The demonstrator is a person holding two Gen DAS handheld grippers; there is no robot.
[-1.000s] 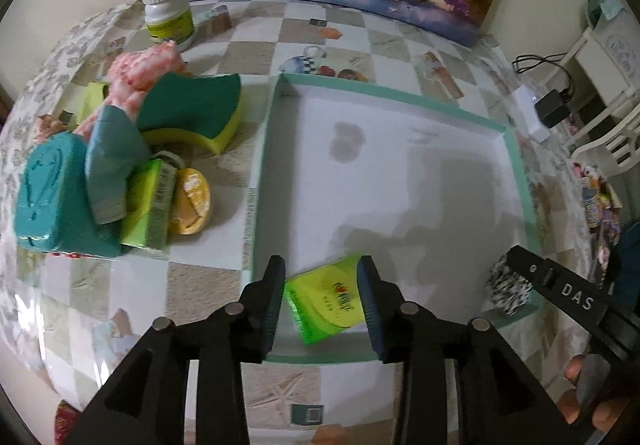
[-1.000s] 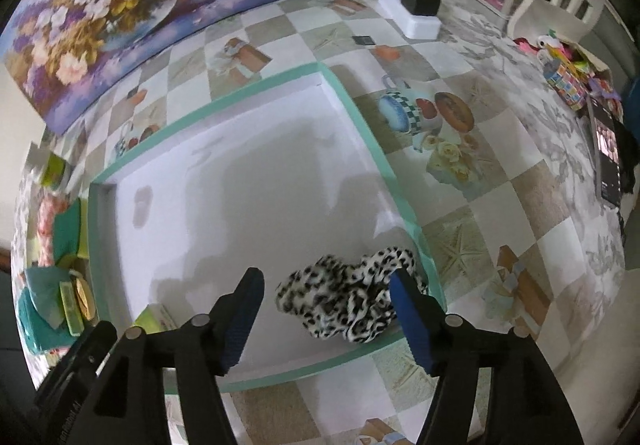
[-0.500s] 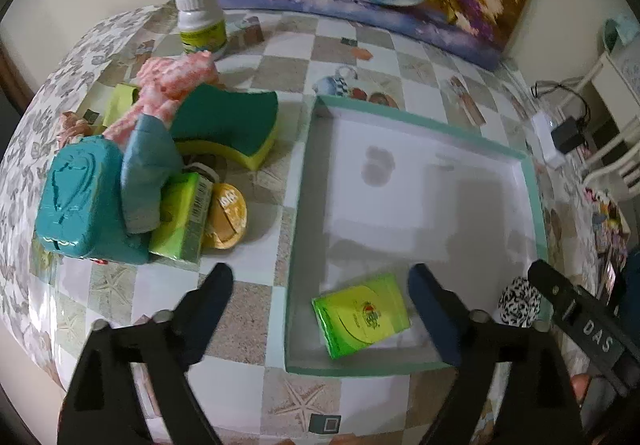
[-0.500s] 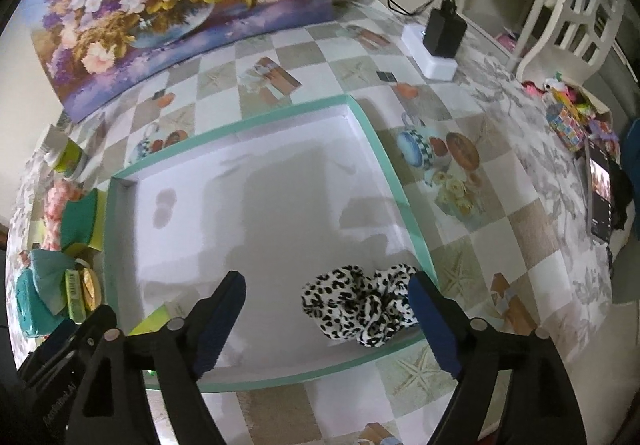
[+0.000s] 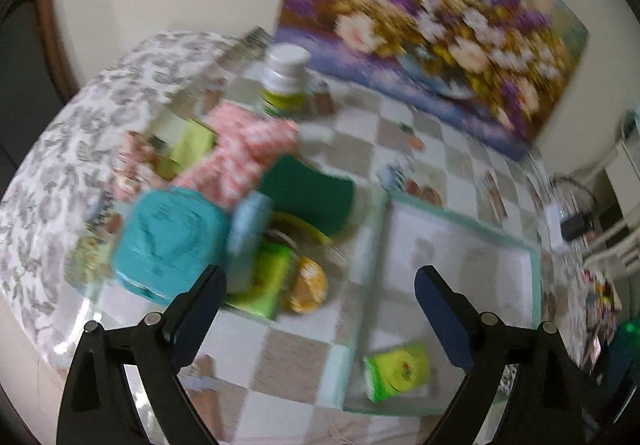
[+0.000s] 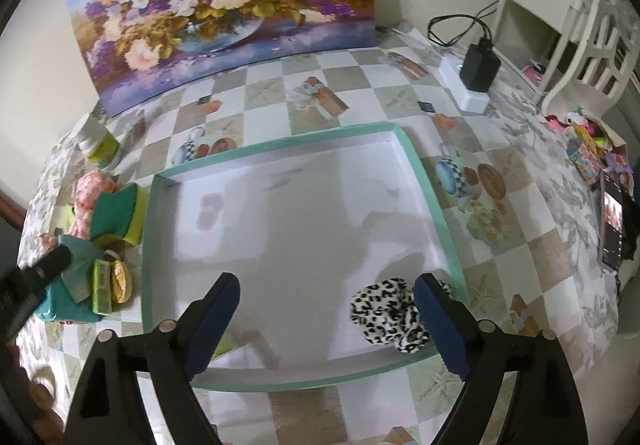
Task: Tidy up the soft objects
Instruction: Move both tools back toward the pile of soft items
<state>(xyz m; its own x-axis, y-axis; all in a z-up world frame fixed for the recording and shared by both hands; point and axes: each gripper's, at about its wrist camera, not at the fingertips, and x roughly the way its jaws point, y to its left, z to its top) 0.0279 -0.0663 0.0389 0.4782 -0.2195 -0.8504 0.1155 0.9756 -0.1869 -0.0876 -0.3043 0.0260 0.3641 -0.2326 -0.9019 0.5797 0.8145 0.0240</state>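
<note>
A white tray with a teal rim (image 6: 424, 181) (image 5: 532, 257) lies on the checkered table. In it lie a green tissue pack (image 5: 396, 369) at the near left corner and a leopard-print scrunchie (image 6: 390, 315) at the near right corner. My left gripper (image 5: 320, 301) is open and empty, raised above the table by the tray's left edge. My right gripper (image 6: 326, 309) is open and empty above the tray's near side. Left of the tray sits a pile: a teal pouch (image 5: 168, 233), a pink cloth (image 5: 244, 149), a green-and-yellow sponge (image 5: 308, 197), a green packet (image 5: 266, 281).
A round yellow tin (image 5: 308, 285) lies by the pile. A white-capped bottle (image 5: 286, 81) stands behind it. A flower painting (image 6: 220, 1) leans on the back wall. A power strip with a charger (image 6: 474, 79) sits at the back right, a phone (image 6: 614, 229) at the right edge.
My left gripper has opened wide, let go of the green tissue pack in the tray, and swung up and left toward the pile. My right gripper has opened wider and pulled back from the scrunchie.
</note>
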